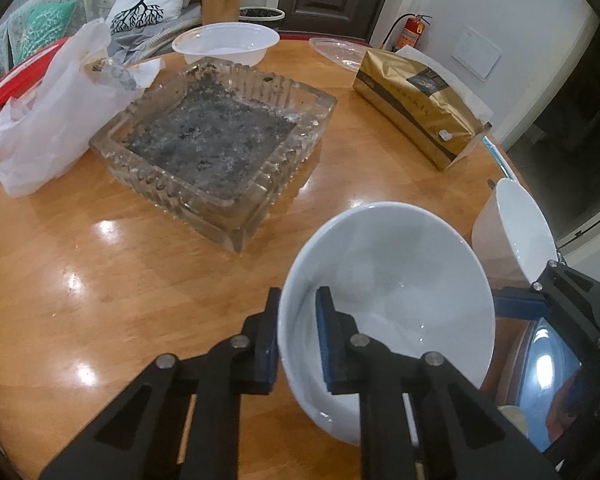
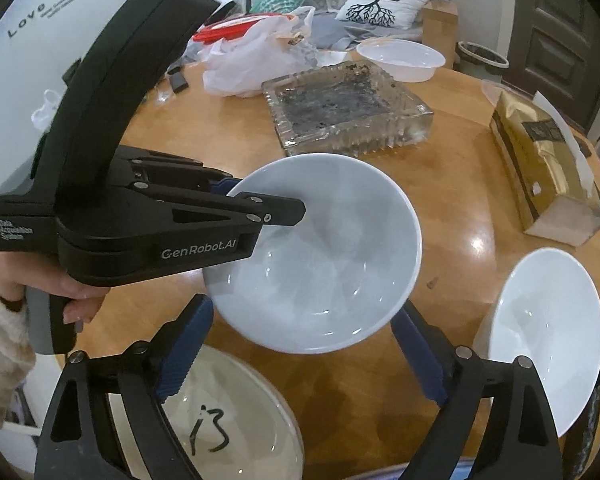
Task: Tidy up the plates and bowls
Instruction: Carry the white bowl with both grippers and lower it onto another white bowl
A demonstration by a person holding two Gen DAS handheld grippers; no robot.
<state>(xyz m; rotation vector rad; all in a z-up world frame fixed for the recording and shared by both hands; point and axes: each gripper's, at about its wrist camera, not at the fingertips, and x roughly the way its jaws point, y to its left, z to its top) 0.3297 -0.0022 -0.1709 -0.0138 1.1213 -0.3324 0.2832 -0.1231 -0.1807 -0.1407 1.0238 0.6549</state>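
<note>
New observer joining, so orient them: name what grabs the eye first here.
A white bowl hangs tilted over the wooden table, the left gripper shut on its rim. Behind it sits a grimy square glass ashtray. A second bowl stands to the right, beside the right gripper's open jaws.

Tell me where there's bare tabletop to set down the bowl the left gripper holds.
Bare wood lies left of the held white bowl, in front of the glass ashtray, and between ashtray and gold tissue pack. Crowded: the far edge by the plastic bag, and the near right by the second bowl.
</note>
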